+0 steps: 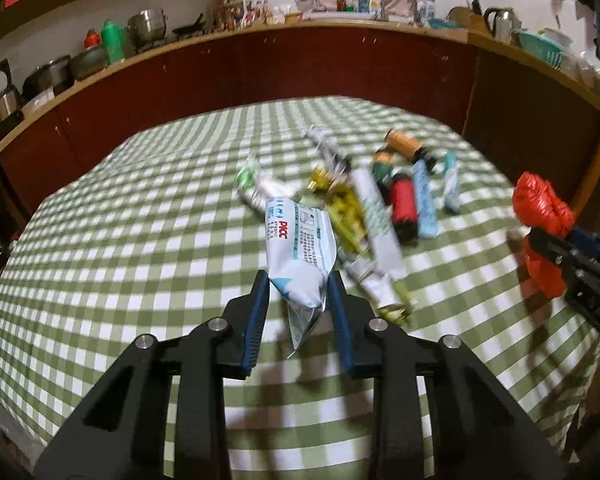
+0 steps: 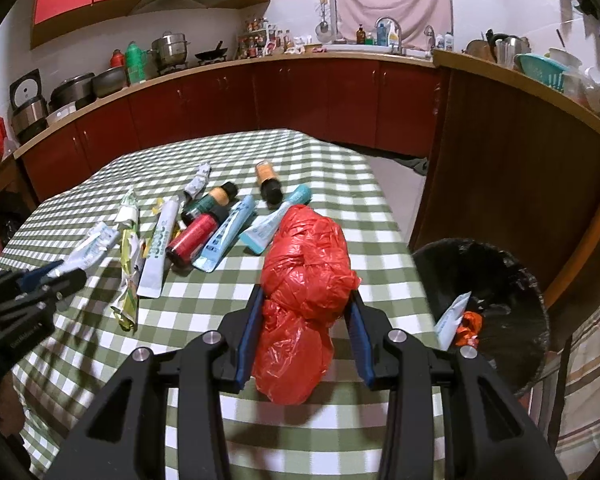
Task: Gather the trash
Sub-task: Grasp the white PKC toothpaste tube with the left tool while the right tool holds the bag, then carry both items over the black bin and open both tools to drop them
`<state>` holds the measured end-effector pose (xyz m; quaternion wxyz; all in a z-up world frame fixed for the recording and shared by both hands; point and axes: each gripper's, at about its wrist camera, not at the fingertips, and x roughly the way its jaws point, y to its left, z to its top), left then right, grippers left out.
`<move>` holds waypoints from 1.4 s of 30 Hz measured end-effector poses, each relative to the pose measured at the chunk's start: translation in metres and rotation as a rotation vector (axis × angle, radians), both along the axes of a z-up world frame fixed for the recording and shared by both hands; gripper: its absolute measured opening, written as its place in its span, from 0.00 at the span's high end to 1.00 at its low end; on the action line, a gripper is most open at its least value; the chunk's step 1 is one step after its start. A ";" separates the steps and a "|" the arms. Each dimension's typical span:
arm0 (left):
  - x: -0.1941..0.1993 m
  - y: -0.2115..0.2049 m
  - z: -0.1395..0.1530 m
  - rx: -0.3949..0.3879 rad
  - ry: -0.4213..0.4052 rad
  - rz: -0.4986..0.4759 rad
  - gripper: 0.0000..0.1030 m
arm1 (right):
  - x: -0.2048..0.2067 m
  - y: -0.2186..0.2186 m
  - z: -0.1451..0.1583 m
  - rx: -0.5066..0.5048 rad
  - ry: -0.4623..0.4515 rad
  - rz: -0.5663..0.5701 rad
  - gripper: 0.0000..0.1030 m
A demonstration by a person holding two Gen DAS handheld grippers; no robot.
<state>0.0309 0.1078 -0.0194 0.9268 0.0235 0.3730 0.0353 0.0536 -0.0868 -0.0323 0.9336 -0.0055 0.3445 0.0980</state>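
Note:
My left gripper [image 1: 298,280] is shut on a white and blue wrapper [image 1: 300,248] and holds it above the checked table [image 1: 140,216]. It also shows in the right wrist view [image 2: 66,276]. My right gripper [image 2: 308,294] is shut on a crumpled red plastic bag [image 2: 306,280], held over the table's right part; the bag also shows in the left wrist view [image 1: 540,208]. A black-lined trash bin [image 2: 496,280] stands on the floor right of the table, with a white wrapper [image 2: 452,318] and an orange scrap inside.
Trash lies mid-table: a white tube [image 2: 160,246], a red bottle [image 2: 192,236], blue tubes [image 2: 230,232], a yellow wrapper [image 2: 128,268], and dark bottles [image 2: 268,180]. Kitchen counters with red cabinets [image 2: 300,96] run behind and to the right.

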 end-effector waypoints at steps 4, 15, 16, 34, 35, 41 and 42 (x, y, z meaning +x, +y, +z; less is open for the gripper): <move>0.004 -0.023 0.017 0.006 -0.082 -0.044 0.71 | -0.004 -0.017 0.009 -0.026 -0.046 -0.042 0.61; 0.044 -0.122 0.030 -0.017 -0.157 -0.224 0.71 | 0.000 -0.091 0.013 -0.090 -0.090 -0.210 0.61; 0.048 -0.134 0.028 -0.016 -0.159 -0.242 0.71 | 0.000 -0.097 0.013 -0.095 -0.093 -0.223 0.61; 0.094 -0.240 -0.009 0.044 -0.077 -0.356 0.71 | 0.025 -0.164 -0.008 -0.089 -0.076 -0.317 0.61; 0.094 -0.243 -0.011 0.048 -0.075 -0.356 0.71 | 0.027 -0.165 -0.008 -0.087 -0.075 -0.319 0.61; 0.104 -0.256 -0.019 0.061 -0.048 -0.358 0.70 | 0.035 -0.177 -0.015 -0.069 -0.065 -0.325 0.50; 0.107 -0.258 -0.021 0.059 -0.036 -0.363 0.69 | 0.036 -0.179 -0.015 -0.065 -0.065 -0.325 0.48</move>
